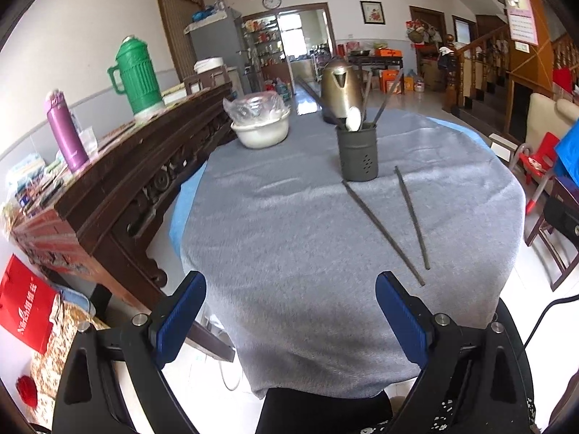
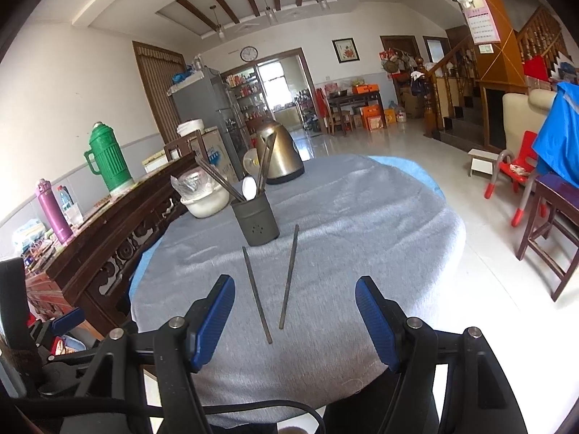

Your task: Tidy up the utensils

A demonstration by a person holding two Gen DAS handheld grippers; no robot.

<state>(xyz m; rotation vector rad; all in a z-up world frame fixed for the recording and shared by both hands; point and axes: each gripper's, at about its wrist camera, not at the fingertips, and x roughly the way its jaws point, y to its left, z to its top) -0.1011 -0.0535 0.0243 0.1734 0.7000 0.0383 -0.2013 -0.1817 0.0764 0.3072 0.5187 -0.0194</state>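
Fingers (image 2: 220,322) of our right gripper (image 2: 295,320) gape wide, empty, above two chopsticks (image 2: 257,294) near the table edge (image 2: 325,408) (left gripper (image 1: 289,320) likewise).

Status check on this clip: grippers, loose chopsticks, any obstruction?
Left gripper and right gripper open, empty. Two chopsticks flat on grey cloth, holder upright behind. Path clear.

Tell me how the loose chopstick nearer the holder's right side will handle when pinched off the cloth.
The chopstick looks thin, straight and rigid, so probably stiff and light. Lying flat on the grey cloth, it may roll or slip from the pads.
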